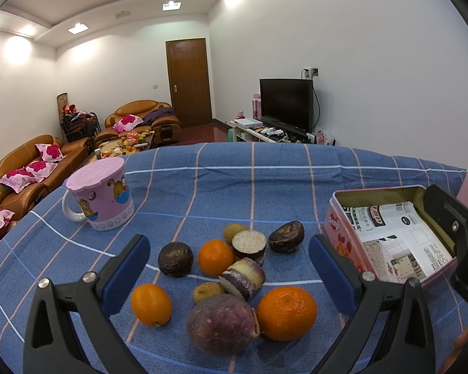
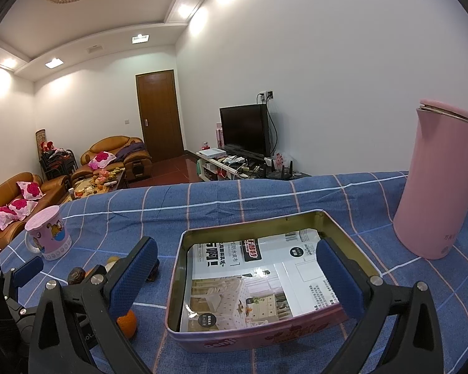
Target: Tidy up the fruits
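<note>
A pile of fruit lies on the blue checked cloth (image 1: pixel 202 180): three oranges (image 1: pixel 286 312), (image 1: pixel 151 304), (image 1: pixel 216 257), dark purple fruits (image 1: pixel 175 258), (image 1: pixel 286 236), a big purple one (image 1: pixel 221 324), cut pieces (image 1: pixel 249 244) and small brown ones (image 1: pixel 208 291). My left gripper (image 1: pixel 229 268) is open and empty, its jaws on either side of the pile. An open pink tin (image 1: pixel 337 227) lined with printed paper stands to the right. My right gripper (image 2: pixel 237 275) is open and empty above the tin (image 2: pixel 259 332). The orange (image 2: pixel 127 322) shows at its left.
A pink lidded mug (image 1: pixel 101 194) stands at the left of the cloth; it also shows in the right wrist view (image 2: pixel 48 237). A tall pink kettle (image 2: pixel 436 187) stands at the right behind the tin. Sofas, a TV and a door lie beyond the table.
</note>
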`<control>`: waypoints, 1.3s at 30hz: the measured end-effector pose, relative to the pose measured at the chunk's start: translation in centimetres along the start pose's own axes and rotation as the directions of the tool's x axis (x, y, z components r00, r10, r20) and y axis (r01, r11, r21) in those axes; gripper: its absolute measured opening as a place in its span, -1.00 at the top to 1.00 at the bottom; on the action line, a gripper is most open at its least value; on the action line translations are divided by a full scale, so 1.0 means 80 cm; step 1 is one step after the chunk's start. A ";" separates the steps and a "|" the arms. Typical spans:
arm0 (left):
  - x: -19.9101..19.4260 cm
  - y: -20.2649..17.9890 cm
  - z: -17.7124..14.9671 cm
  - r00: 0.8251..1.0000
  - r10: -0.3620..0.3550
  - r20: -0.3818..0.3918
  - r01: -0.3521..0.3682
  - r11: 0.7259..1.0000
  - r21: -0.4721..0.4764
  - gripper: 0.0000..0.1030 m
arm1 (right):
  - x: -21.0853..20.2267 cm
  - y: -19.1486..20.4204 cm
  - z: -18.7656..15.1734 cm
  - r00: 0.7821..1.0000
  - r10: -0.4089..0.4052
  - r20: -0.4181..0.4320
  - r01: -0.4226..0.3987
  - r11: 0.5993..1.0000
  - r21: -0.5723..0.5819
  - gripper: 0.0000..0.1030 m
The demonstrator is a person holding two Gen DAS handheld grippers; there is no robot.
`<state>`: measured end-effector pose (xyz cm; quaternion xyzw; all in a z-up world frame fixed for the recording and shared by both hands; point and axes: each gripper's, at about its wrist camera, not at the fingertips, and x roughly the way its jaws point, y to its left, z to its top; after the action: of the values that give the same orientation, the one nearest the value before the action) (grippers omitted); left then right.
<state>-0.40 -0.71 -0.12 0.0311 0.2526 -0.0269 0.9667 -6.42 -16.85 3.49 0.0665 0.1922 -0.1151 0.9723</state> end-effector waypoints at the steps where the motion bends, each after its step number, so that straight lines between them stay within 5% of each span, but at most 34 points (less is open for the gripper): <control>1: 0.000 0.000 0.000 1.000 0.000 0.000 0.000 1.000 0.000 -1.00 | 0.000 0.000 0.000 1.000 0.000 0.000 0.000 1.000 0.000 -0.98; 33: 0.001 0.002 -0.002 1.000 0.000 -0.007 0.000 1.000 0.002 -1.00 | 0.001 0.004 -0.003 1.000 0.002 -0.003 -0.002 1.000 -0.003 -0.98; 39: 0.003 0.022 0.006 0.998 0.055 -0.016 -0.054 0.997 0.056 -1.00 | -0.003 0.013 -0.004 0.999 0.052 0.012 -0.051 0.998 -0.039 -0.98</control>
<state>0.14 0.99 0.23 0.0650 0.2591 -0.0071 0.9636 -6.52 -15.71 3.38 0.0517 0.1862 -0.0867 0.9773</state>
